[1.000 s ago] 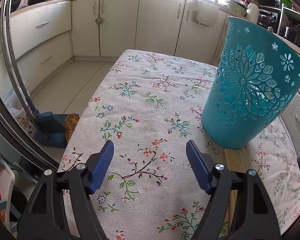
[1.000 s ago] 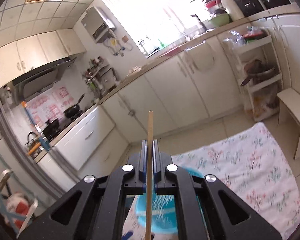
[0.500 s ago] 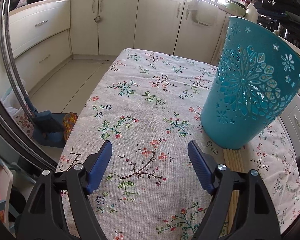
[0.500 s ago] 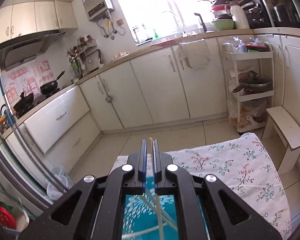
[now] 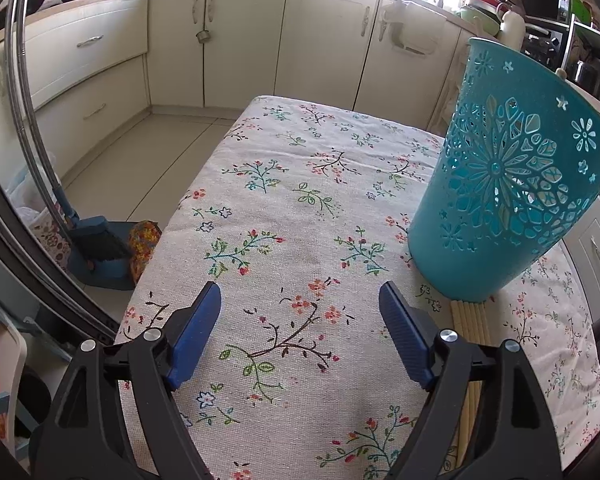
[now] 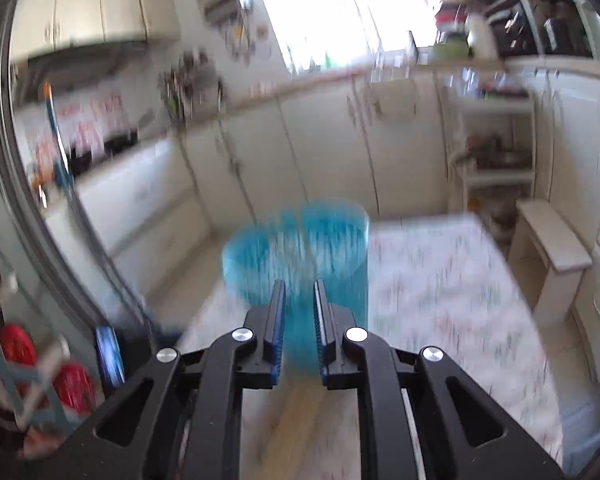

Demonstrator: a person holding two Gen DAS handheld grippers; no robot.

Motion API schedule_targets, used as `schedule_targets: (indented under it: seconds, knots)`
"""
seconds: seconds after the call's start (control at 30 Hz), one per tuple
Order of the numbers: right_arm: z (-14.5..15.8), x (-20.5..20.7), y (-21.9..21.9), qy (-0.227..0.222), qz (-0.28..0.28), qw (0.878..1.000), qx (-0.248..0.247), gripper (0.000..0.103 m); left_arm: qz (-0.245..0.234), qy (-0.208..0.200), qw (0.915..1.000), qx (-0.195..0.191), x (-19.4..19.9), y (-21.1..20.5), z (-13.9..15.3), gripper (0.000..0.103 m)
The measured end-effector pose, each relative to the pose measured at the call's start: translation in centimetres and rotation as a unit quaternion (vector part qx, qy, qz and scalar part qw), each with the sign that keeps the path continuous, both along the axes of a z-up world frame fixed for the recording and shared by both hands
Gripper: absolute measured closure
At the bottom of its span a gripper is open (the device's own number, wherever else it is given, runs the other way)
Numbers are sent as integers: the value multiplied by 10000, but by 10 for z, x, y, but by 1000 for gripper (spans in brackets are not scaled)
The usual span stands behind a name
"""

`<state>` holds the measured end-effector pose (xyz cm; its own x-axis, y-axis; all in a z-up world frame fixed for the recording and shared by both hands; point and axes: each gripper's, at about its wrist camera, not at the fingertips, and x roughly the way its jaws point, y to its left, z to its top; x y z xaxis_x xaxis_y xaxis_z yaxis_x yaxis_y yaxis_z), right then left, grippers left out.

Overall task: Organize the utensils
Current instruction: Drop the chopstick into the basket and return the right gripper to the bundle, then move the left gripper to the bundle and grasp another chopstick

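A flowered tablecloth (image 5: 300, 208) lay spread beneath and beyond the fingers. Past its far edge stood cream cabinets (image 5: 244, 40) along a curved counter. To the left of the fingers, on the floor tiles, a blue dustpan and brush (image 5: 98, 248) leaned. To the right of the fingers stood a white stool (image 6: 556, 248).

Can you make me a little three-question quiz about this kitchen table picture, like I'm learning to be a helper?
1. True or false: the blue basket is lying on its side.
2. What lies on the tablecloth right in front of the basket? A) spoons B) wooden chopsticks C) plates
3. What is between the fingers of the left gripper?

Key:
1. False, it stands upright.
2. B.
3. Nothing; its jaws stand wide open above the cloth.
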<state>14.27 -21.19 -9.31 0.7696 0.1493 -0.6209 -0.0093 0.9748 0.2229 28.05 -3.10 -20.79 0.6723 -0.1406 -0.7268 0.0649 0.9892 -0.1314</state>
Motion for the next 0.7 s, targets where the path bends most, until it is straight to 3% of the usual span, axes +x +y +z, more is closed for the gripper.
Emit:
schedule_targets:
  seconds: [0.1, 0.17, 0.4, 0.7]
  knots:
    - [-52, 15, 7, 966, -1, 9953, 63, 91, -14, 6, 10000, 0, -1, 0, 1, 25]
    - [-65, 25, 12, 1147, -43, 9934, -12, 91, -14, -4, 10000, -27, -2, 1, 2, 25]
    - [-85, 52, 22, 1396, -146, 9900, -162, 91, -24, -12, 10000, -54, -1, 2, 2, 24]
    - [-87, 50, 24, 1443, 22, 9885, -453, 94, -60, -31, 9999, -77, -2, 2, 2, 23]
